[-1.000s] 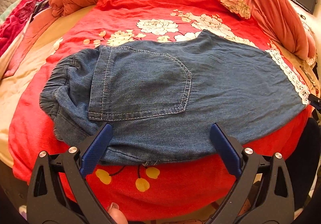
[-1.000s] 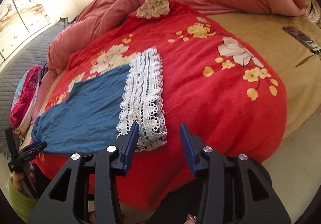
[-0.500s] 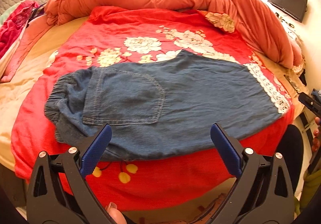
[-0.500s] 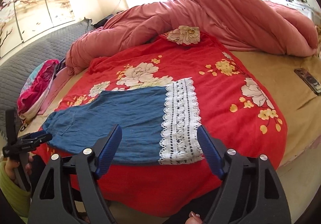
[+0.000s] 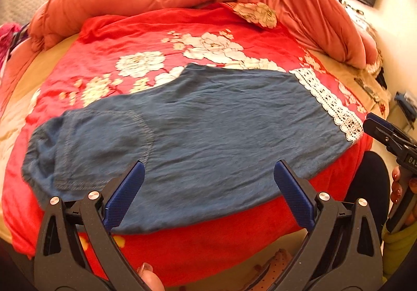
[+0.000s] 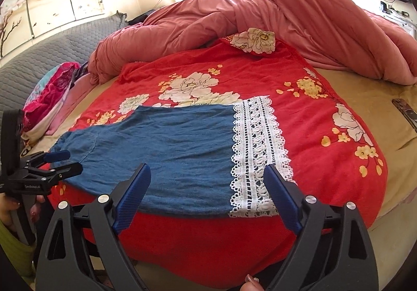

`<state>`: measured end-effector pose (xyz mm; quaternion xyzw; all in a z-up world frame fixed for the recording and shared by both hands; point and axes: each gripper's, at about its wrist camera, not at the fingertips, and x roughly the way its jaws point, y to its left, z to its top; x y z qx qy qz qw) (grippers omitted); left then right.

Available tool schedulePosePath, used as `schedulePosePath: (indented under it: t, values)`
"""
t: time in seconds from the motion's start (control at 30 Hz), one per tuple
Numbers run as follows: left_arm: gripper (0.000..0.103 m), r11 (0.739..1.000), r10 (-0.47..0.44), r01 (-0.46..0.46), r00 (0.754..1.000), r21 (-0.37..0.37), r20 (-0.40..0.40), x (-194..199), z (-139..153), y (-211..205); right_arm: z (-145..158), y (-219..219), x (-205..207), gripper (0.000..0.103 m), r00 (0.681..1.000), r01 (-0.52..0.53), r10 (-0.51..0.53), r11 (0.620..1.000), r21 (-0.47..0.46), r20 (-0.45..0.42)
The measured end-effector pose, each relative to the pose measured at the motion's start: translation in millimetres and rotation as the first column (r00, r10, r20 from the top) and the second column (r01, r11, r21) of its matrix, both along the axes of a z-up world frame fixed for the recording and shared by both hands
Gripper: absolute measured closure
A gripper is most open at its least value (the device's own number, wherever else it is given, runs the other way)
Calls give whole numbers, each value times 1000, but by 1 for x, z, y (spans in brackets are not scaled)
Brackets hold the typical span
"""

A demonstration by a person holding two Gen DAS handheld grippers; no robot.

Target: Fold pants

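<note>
pants (image 5: 208, 134) lie flat lengthwise on the red blanket (image 6: 325, 173), ahead of both jaws | left gripper (image 5: 208, 192) near waist, wide open, empty | right gripper (image 6: 207, 194) at lace hem (image 6: 258, 155), likewise | we judge both poised to fold

Blue denim pants (image 5: 203, 140) lie flat on a red flowered blanket (image 5: 146, 43), folded lengthwise, one leg over the other. Elastic waist at the left, back pocket (image 5: 104, 142) facing up, white lace hem (image 6: 256, 155) at the right.
</note>
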<state>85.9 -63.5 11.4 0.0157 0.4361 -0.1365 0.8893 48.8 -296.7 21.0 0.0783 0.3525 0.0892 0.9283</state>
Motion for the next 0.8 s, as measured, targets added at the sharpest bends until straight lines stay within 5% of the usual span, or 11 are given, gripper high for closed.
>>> schedulePosePath:
  t: [0.43, 0.8]
  values:
    - [10, 996, -20, 28, 996, 86, -92, 17, -47, -20, -42, -4, 21, 16, 994, 25, -22, 999, 31, -105]
    - [10, 994, -65, 68, 997, 80, -45, 25, -14, -37, -18, -28, 3, 11, 993, 98, -104, 991, 89, 55]
